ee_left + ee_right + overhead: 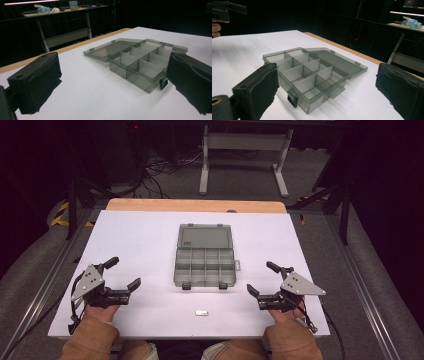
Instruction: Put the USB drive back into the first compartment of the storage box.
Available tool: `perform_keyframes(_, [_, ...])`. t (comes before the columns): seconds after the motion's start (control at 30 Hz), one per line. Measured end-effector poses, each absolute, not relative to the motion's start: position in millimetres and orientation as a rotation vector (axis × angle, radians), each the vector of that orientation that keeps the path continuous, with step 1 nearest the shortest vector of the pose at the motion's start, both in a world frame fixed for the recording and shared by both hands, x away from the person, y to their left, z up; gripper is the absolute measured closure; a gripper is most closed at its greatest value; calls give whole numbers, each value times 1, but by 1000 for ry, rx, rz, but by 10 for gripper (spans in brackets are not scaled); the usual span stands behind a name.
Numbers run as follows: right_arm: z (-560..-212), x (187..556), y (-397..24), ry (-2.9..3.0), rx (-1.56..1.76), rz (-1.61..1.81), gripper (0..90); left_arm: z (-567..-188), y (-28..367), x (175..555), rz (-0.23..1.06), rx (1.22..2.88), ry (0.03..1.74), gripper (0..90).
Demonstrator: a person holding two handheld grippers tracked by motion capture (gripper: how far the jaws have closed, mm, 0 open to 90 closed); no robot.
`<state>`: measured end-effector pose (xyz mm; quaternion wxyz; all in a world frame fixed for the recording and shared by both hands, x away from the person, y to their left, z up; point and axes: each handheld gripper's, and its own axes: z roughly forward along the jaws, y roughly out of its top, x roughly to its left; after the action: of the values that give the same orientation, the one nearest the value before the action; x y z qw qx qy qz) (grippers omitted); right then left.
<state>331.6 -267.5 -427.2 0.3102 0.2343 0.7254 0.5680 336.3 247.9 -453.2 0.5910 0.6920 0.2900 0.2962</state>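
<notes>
A white tabletop [140, 240] carries an open grey compartment box [205, 262] at frame centre and a small white piece [201, 312] lower centre.

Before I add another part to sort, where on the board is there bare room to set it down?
Bare white board lies left of the open organizer box, between it and the left gripper, and likewise between it and the right gripper. The far strip behind the lid is free too. The near middle is tighter: a small white piece lies there.

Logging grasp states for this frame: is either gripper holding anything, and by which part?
Nothing is held. The left gripper and right gripper both stand open over the table, apart from the open organizer box and the small white piece.
</notes>
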Motion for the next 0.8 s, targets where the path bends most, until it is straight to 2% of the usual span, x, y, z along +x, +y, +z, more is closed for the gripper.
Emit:
perform_keyframes(0.33, [-427,333,-267,1937,619,1508,56,-452,247,335,694,1622,660,22])
perform_keyframes(0.53, [-425,333,-268,1982,617,1510,103,-452,254,337,676,1621,674,21])
perform_keyframes(0.8, [-418,342,-250,2043,599,1525,105,-453,259,340,675,1626,695,26])
